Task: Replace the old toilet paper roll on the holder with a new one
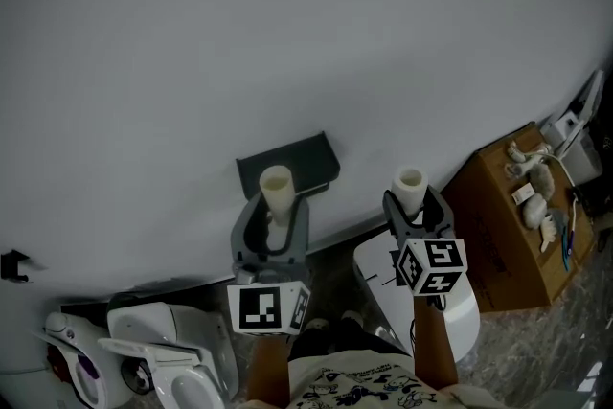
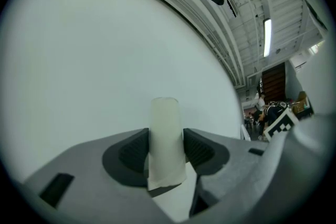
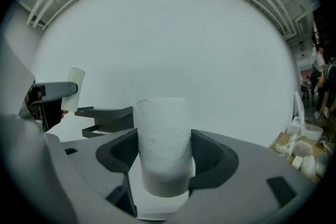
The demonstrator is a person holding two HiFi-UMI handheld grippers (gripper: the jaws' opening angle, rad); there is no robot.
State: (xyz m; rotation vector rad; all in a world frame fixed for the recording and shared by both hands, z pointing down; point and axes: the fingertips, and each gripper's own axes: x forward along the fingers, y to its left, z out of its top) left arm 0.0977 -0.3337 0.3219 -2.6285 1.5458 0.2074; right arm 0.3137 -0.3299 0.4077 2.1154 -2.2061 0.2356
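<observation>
My left gripper [image 1: 276,217] [image 2: 166,152] is shut on a thin cream old roll [image 1: 276,191] [image 2: 167,136], little more than its tube, held upright just in front of the dark grey wall holder [image 1: 299,160]. To the right, my right gripper [image 1: 415,204] [image 3: 163,157] is shut on a thicker white new roll [image 1: 409,186] [image 3: 162,144], also upright, short of the white wall. In the right gripper view the holder [image 3: 107,117] juts from the wall at the left with no roll on it, and the old roll [image 3: 74,89] shows beside it.
A cardboard box [image 1: 500,227] with small objects on top stands at the right by the wall. A white rounded unit [image 1: 454,321] sits below my right gripper. White appliances [image 1: 158,359] crowd the lower left. A small black fitting [image 1: 13,265] sticks out at the far left.
</observation>
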